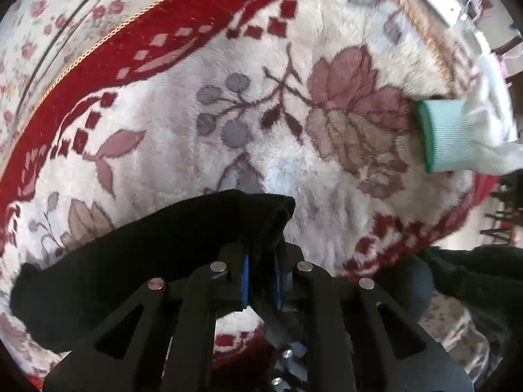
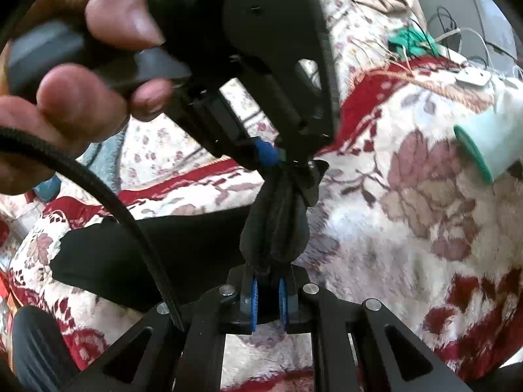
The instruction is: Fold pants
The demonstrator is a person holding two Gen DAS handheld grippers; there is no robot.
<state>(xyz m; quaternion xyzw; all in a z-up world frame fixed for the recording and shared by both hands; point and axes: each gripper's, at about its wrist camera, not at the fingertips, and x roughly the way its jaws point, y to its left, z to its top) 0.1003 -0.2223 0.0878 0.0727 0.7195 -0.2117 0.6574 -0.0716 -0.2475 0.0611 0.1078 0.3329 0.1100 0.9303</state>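
Observation:
The black pants (image 1: 137,254) hang over a red and white floral blanket (image 1: 294,150). My left gripper (image 1: 261,281) is shut on a bunched edge of the pants, cloth pinched between its blue pads (image 1: 245,281). In the right wrist view my right gripper (image 2: 269,297) is shut on another bunch of the black pants (image 2: 274,228), stretched taut up to the left gripper (image 2: 278,160), which a hand (image 2: 75,98) holds just above and ahead. The rest of the pants (image 2: 147,254) lies to the left on the blanket.
A white garment with a green ribbed cuff (image 1: 447,134) lies at the right on the blanket; it also shows in the right wrist view (image 2: 487,140). A floral sheet (image 1: 59,32) lies beyond the blanket's red border. Cables and a green cloth (image 2: 408,40) lie at the far side.

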